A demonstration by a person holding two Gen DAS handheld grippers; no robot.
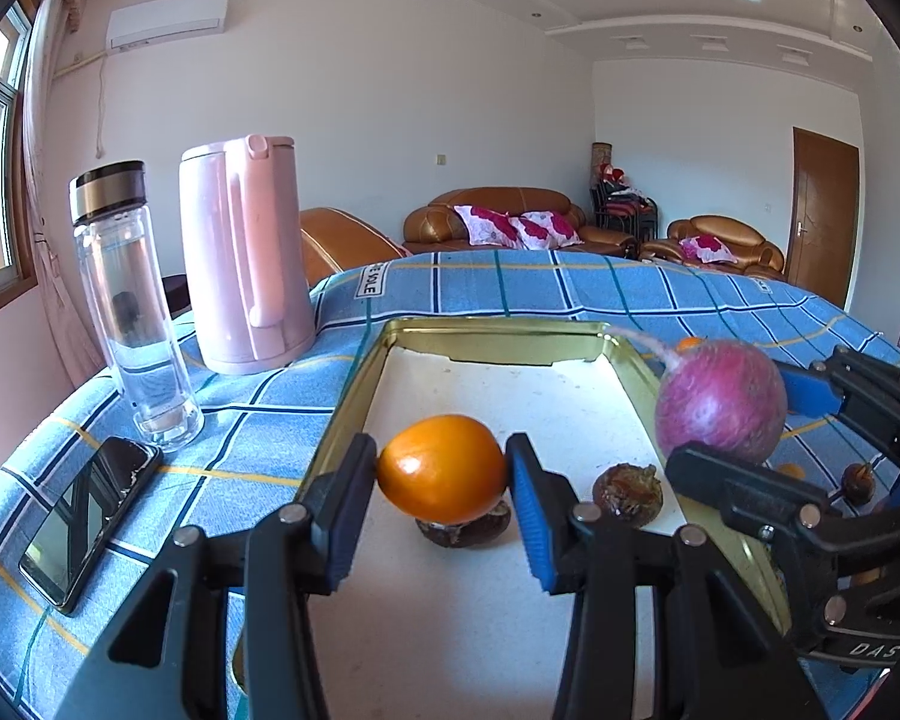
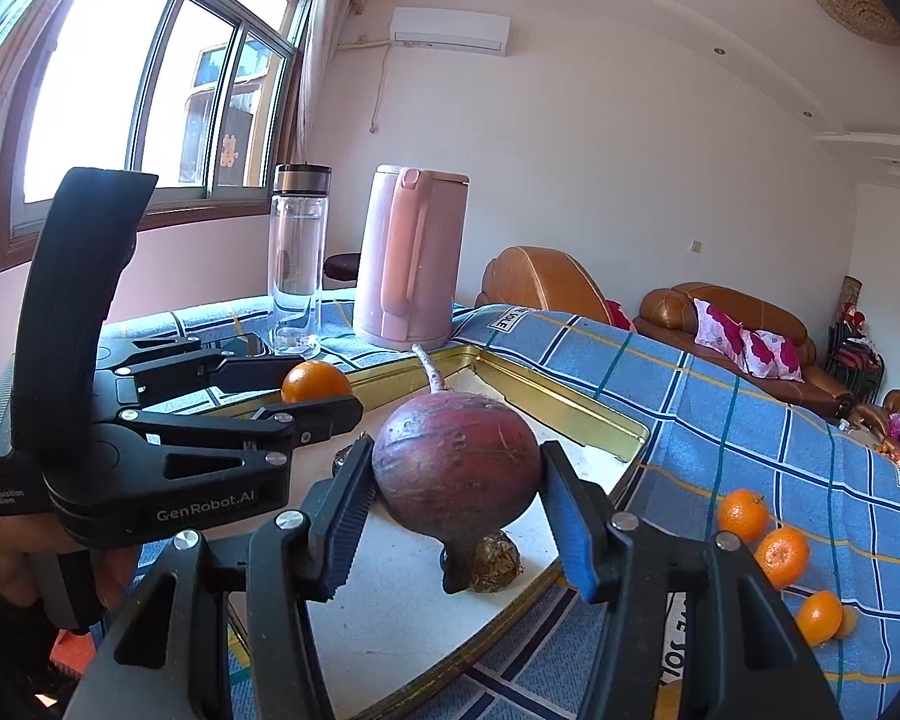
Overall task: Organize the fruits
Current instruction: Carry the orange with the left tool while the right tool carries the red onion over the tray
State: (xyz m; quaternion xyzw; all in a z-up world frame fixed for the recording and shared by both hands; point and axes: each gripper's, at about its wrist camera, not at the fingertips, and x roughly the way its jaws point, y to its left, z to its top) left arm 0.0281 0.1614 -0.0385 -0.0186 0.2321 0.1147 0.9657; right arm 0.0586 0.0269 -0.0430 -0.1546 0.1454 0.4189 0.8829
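Left tongs [image 1: 444,483] clamped on orange [image 1: 441,477], right tongs [image 2: 456,501] on radish [image 2: 456,456]; brown fruit [image 1: 462,528] half hidden beneath.

Tray [image 1: 354,384]: its far half is bare and open to approach. Two brown fruits [image 1: 627,492] occupy its middle. A bottle [image 1: 132,312], a kettle [image 1: 246,252] and a phone [image 1: 84,516] line the table's left edge; three oranges [image 2: 780,558] lie beside the tray's right rim.
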